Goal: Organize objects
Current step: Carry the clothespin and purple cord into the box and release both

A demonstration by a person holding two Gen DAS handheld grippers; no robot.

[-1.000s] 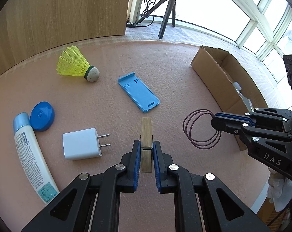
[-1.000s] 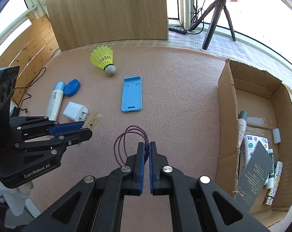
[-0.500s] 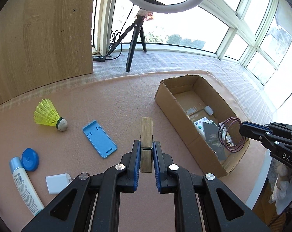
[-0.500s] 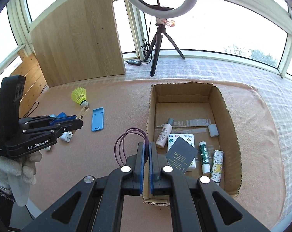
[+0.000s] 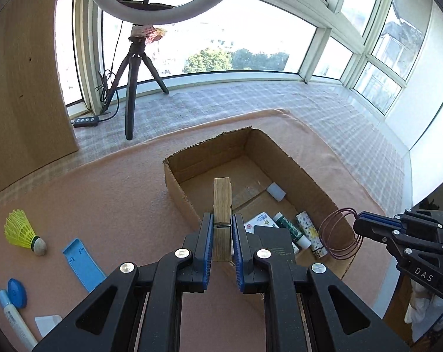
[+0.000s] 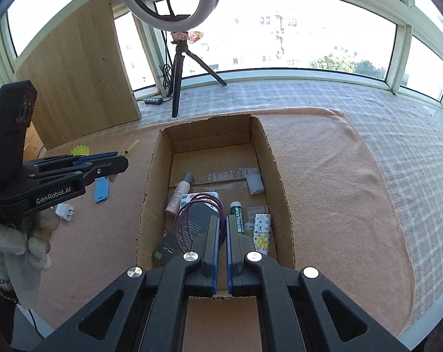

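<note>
Sunlit windows ring a pink-covered worktop carrying a cardboard box. Left hand-held gripper clamps a wooden clothespin above the box's near wall; right hand-held gripper pinches purple hair ties over the contents. Released early, the clothespin could strike the wall and fall outside.

The clothespin is pale matt wood, the box is rough brown cardboard, the surface is soft pink cloth.
</note>
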